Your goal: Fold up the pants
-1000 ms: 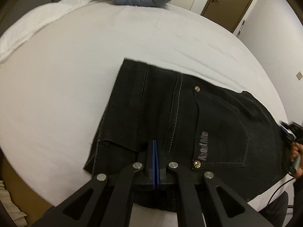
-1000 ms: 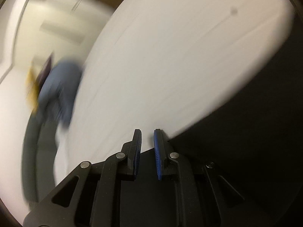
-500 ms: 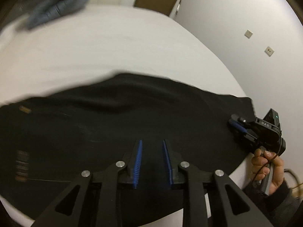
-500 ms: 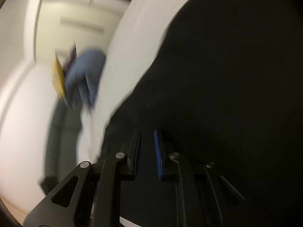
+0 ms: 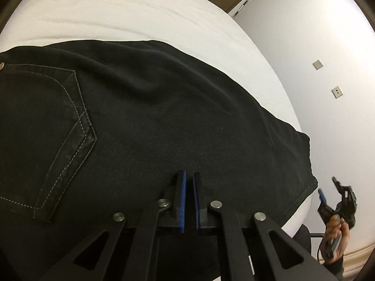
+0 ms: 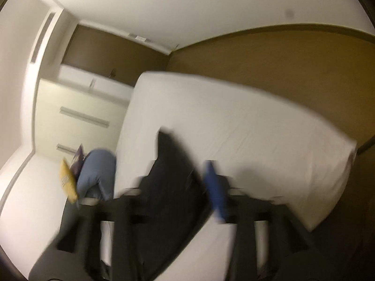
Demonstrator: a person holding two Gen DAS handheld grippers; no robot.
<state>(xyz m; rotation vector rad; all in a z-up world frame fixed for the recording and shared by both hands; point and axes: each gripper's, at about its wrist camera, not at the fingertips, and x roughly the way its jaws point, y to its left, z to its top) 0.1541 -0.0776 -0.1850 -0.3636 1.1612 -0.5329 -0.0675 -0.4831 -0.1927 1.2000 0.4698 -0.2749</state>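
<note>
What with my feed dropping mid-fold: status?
Left gripper nearly shut, low over pants, grip unclear. Right gripper open, off the bed edge. Pants flat on bed. Blue garment far side, apart.

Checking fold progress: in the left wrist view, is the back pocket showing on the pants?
Yes: the stitched back pocket lies face up on the black pants.

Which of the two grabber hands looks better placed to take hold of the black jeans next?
Left, probably. The left gripper sits low over the black denim jeans on the white mattress, fingers nearly closed with a narrow gap. The right gripper hangs off the bed's edge, and its own view is blurred.
</note>
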